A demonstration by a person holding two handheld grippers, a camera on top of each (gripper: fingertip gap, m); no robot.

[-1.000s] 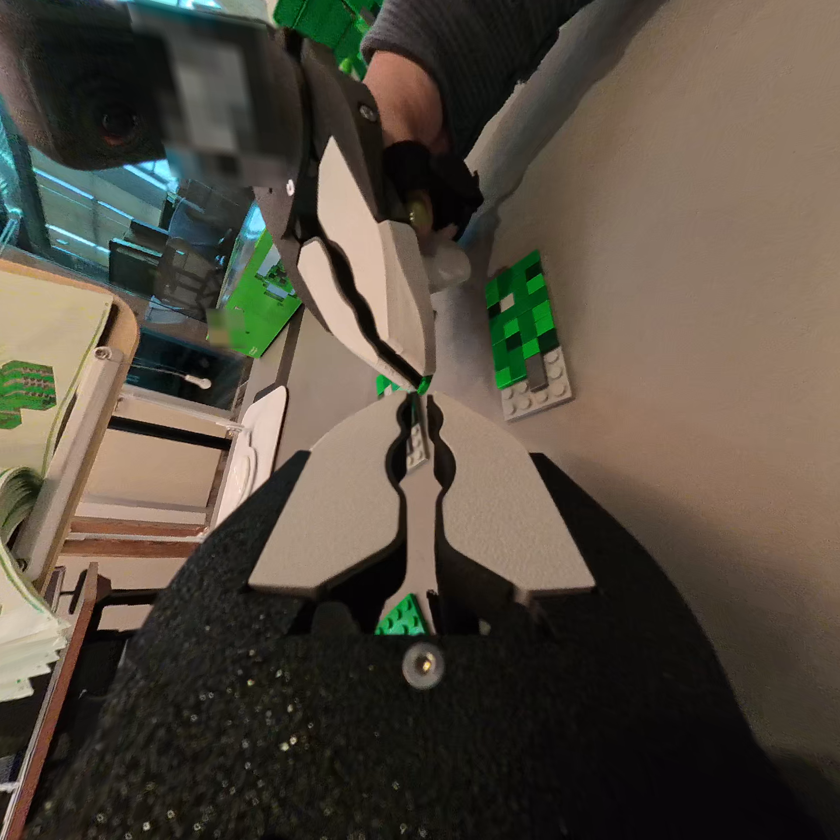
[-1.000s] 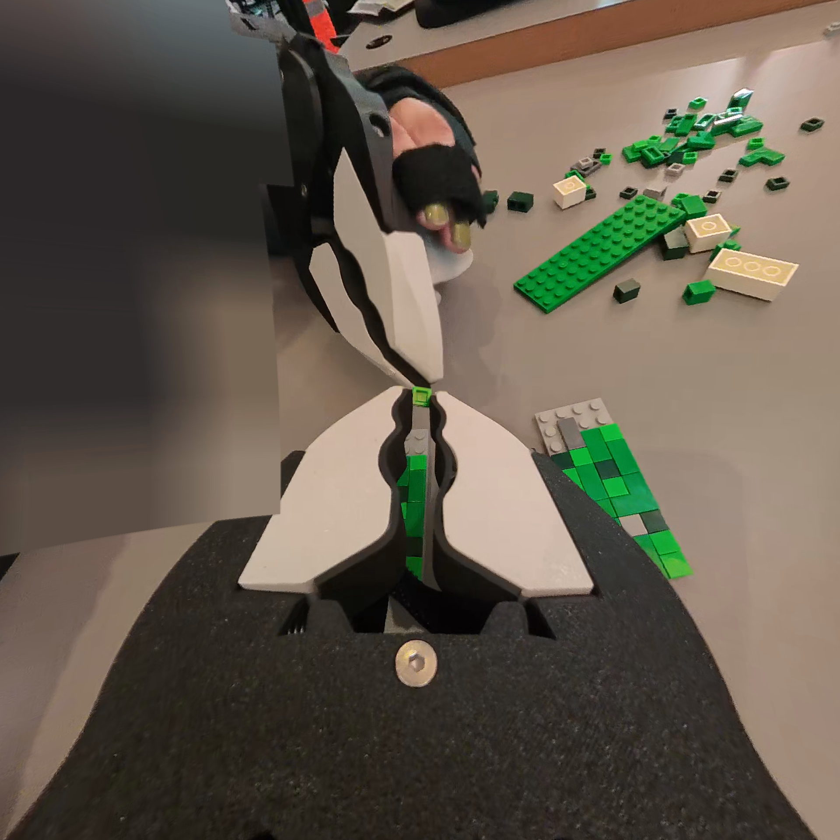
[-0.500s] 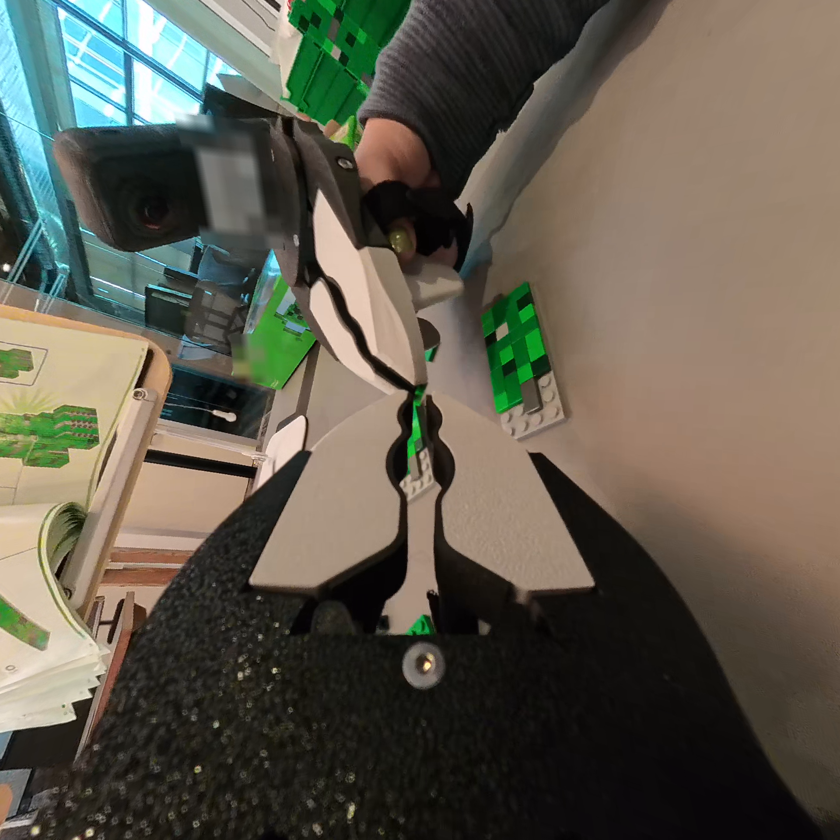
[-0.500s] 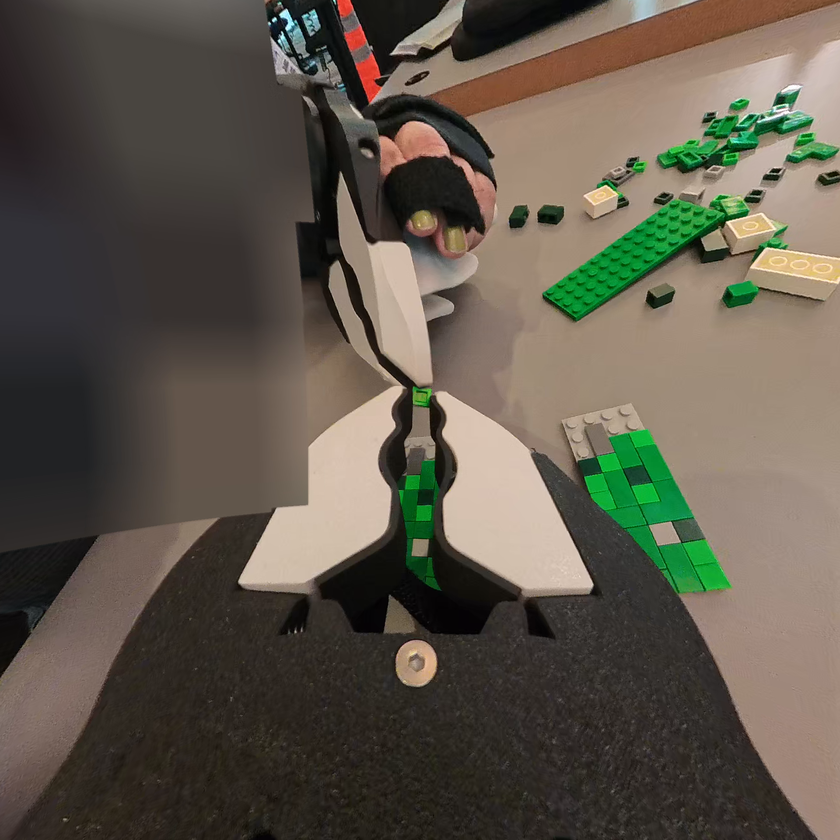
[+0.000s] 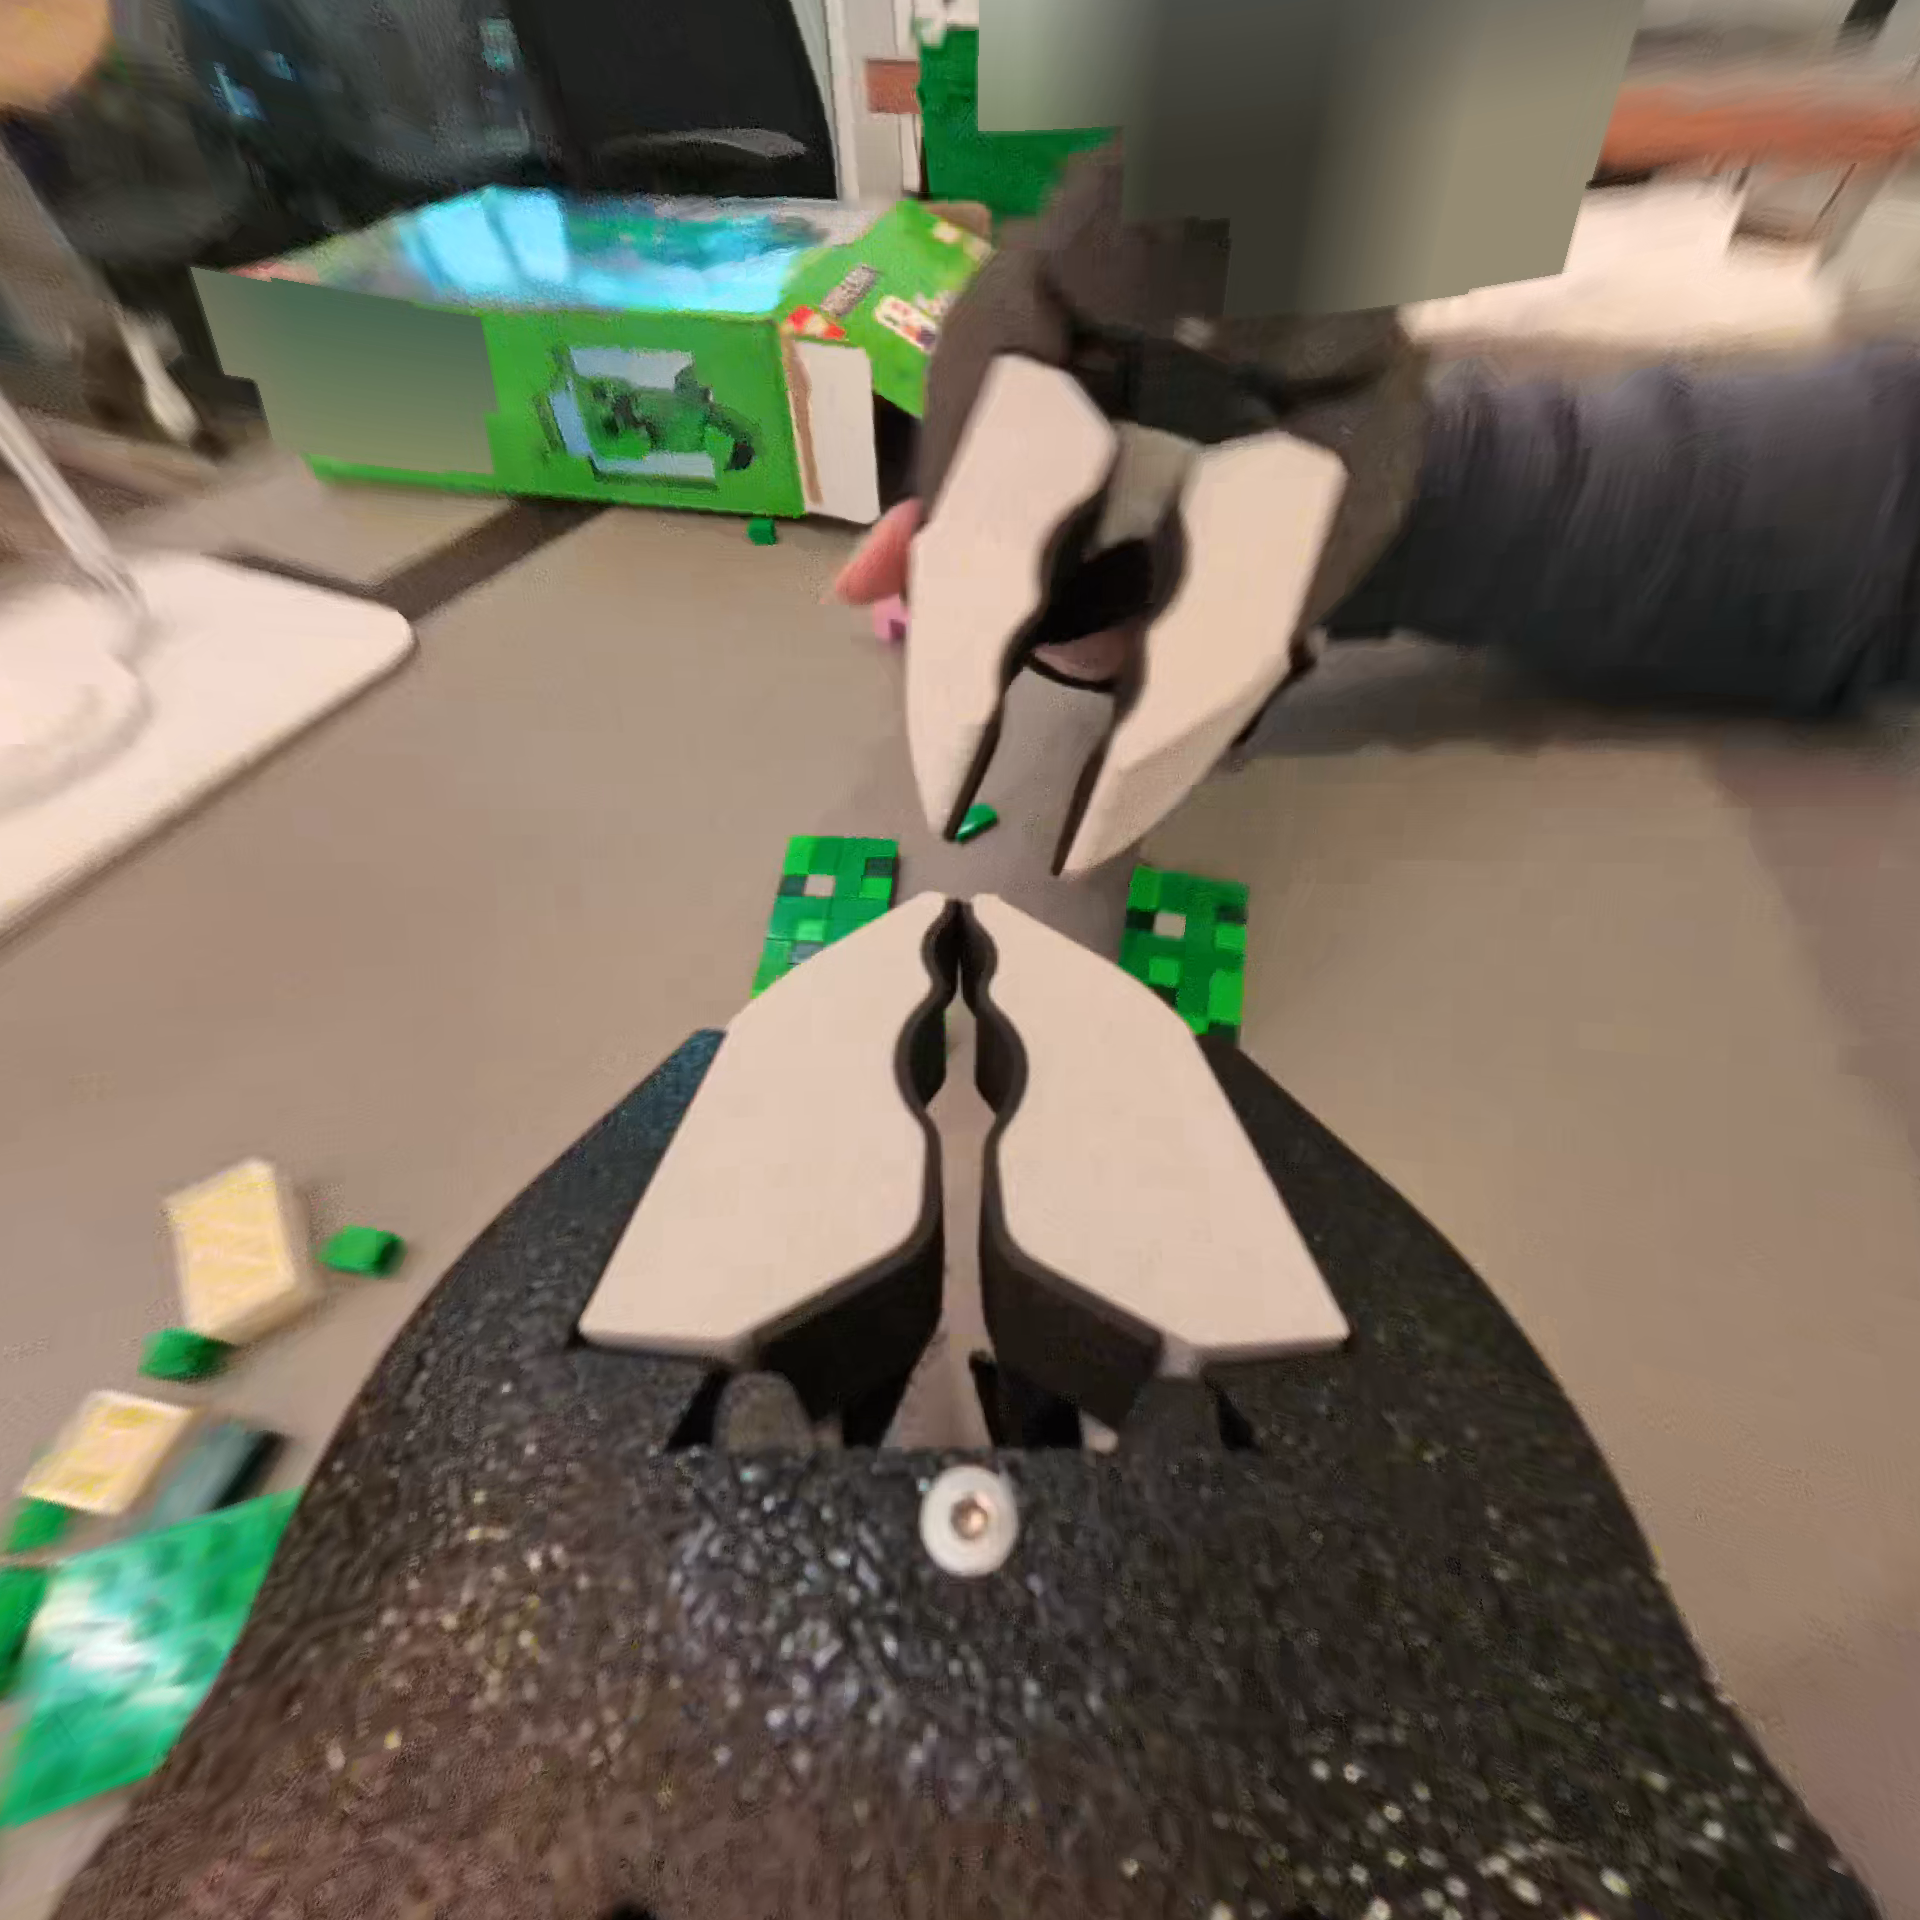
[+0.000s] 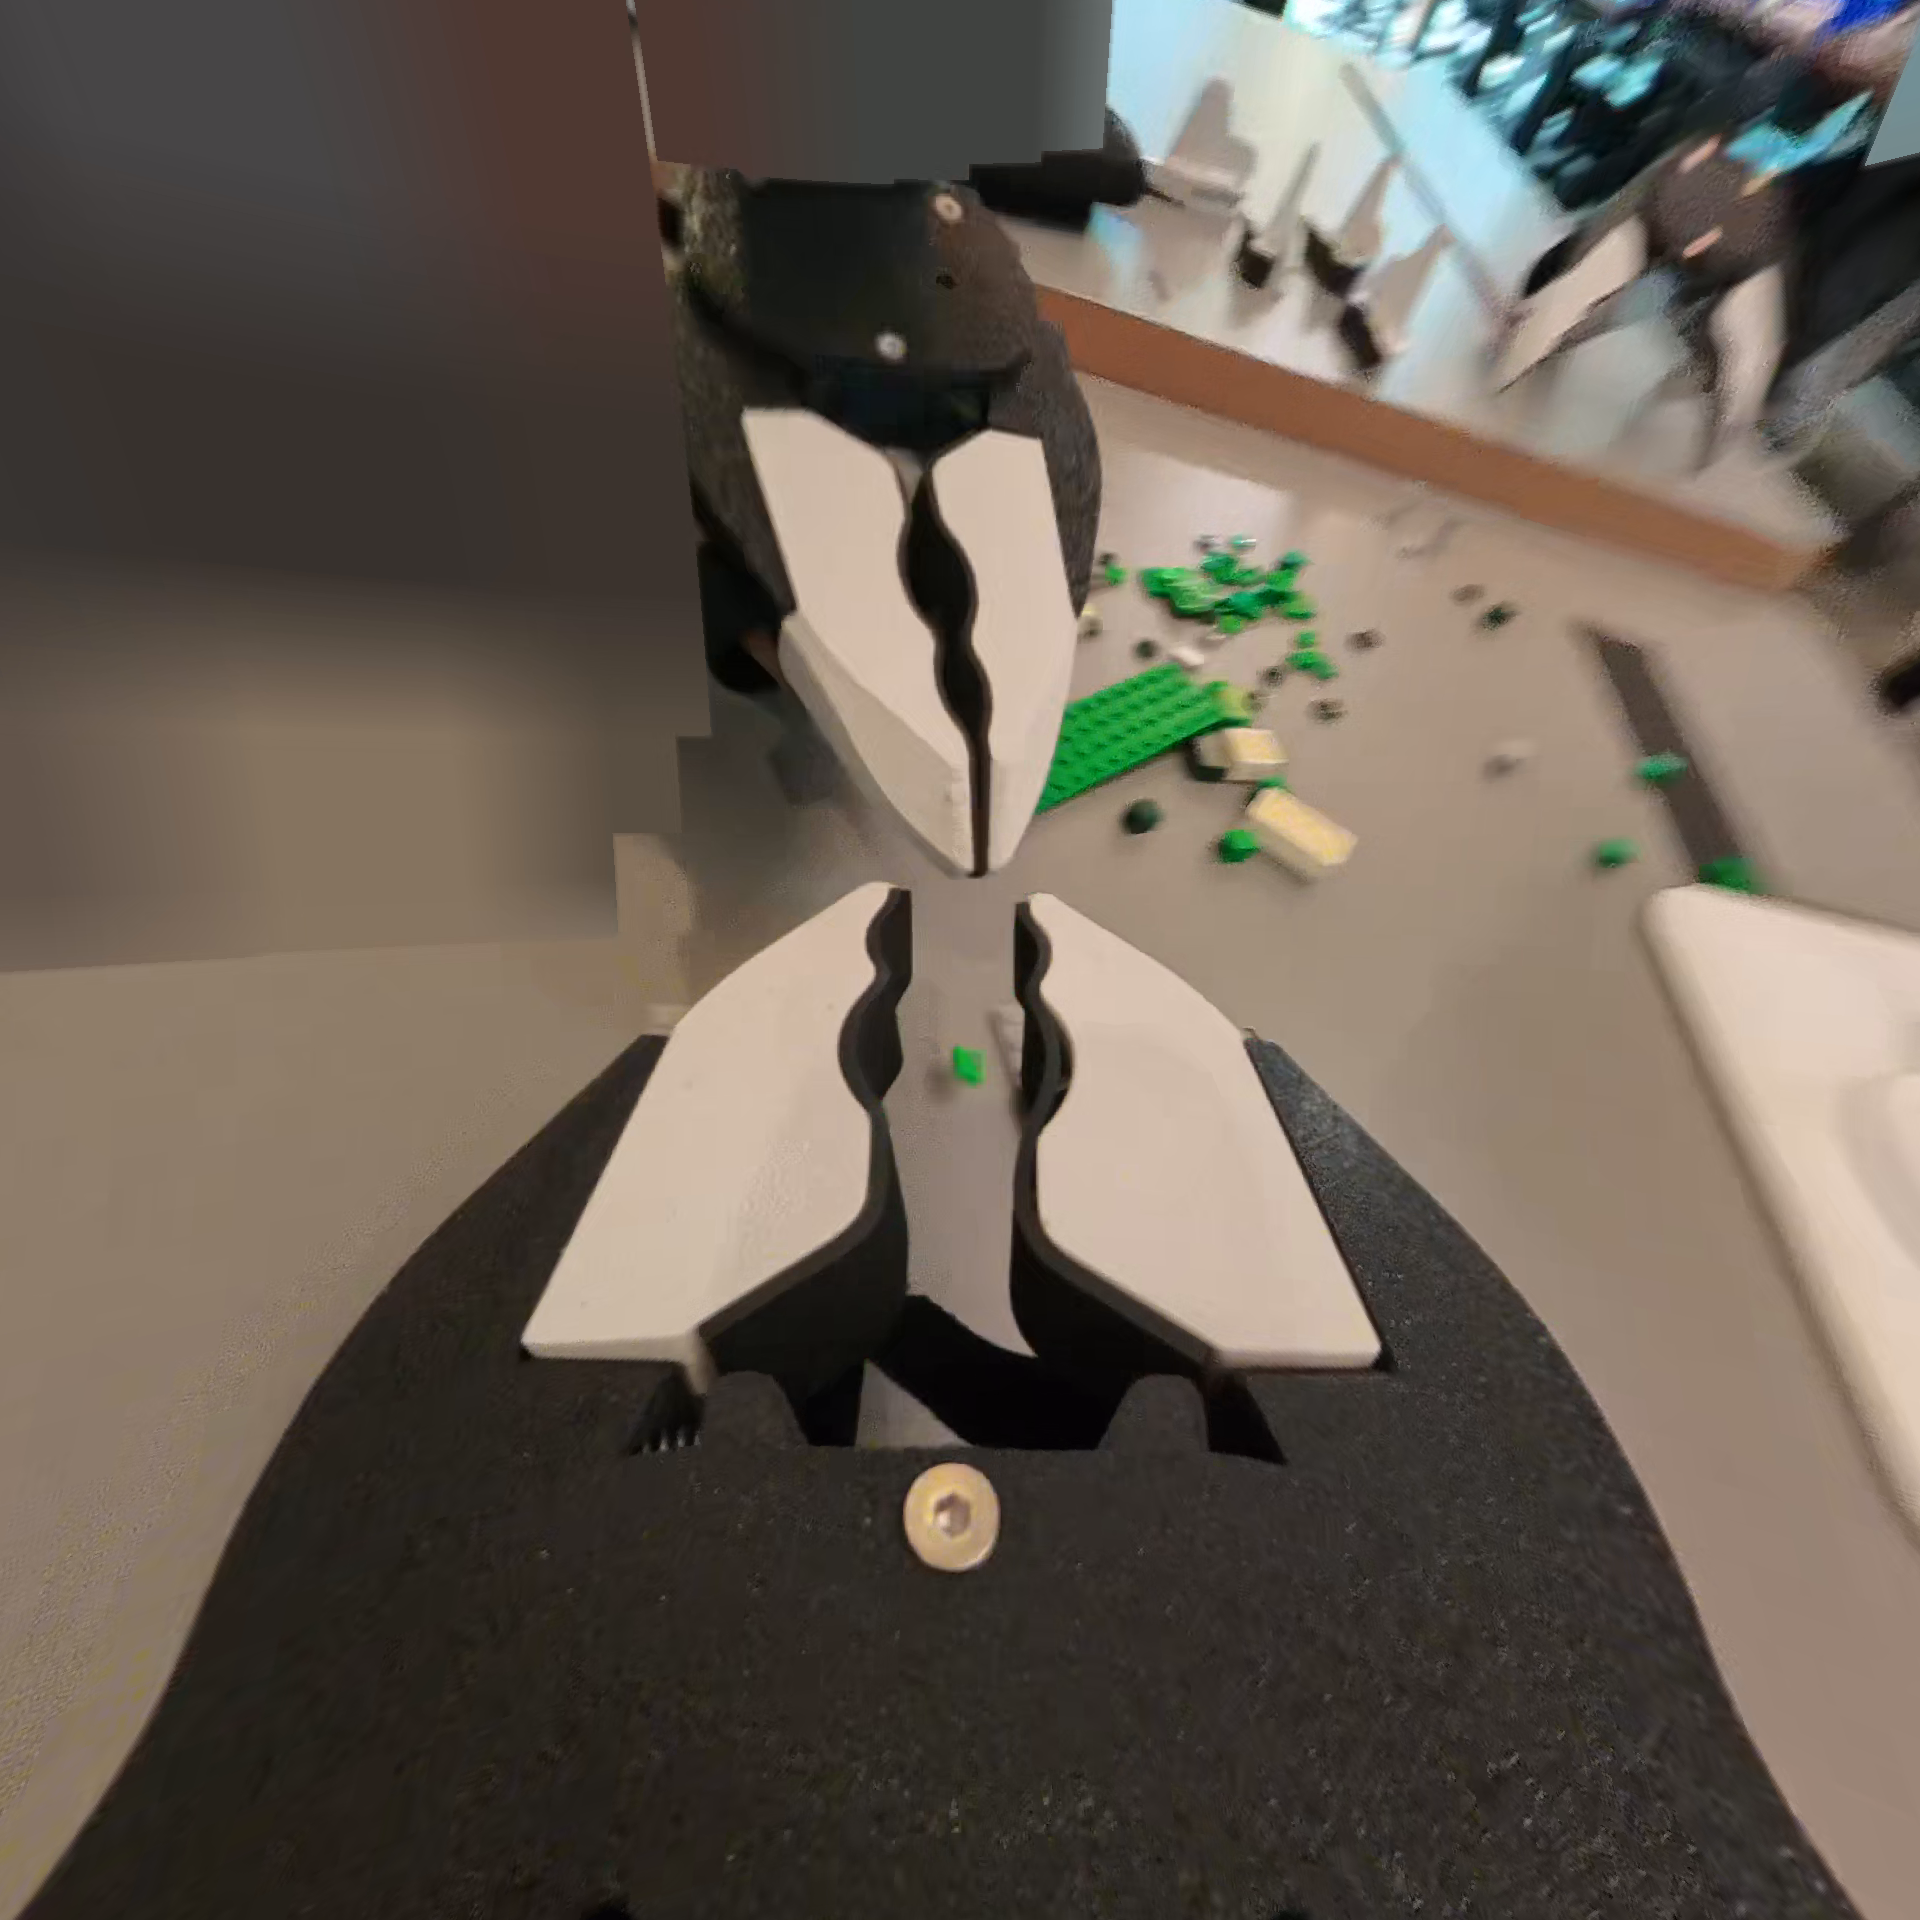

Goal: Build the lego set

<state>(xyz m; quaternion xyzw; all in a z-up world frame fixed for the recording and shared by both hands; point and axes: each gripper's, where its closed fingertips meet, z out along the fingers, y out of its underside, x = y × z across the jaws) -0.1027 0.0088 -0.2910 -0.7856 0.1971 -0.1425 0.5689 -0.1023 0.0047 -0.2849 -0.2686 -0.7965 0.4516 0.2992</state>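
Two grippers tip to tip above a grey table (image 5: pixel 499 831), one small green tile loose below them.

At the left edge of the left wrist view, cream bricks (image 5: pixel 241 1252) and green bits lie scattered, easy to knock if an arm swings that way. Toward the middle, the left gripper (image 5: pixel 957 906) has its fingers (image 5: pixel 831 1122) pressed together at the tips with nothing between them. Just beyond, the small green tile (image 5: pixel 975 823) lies on the table by the tip of one finger of the right gripper (image 5: pixel 1003 847), whose fingers stand apart and hold nothing. The tile is tiny and flat, so a closing finger could flick it away. Two green mosaic plates (image 5: pixel 836 894) (image 5: pixel 1190 961) lie on either side and could be nudged. The pictures are blurred.
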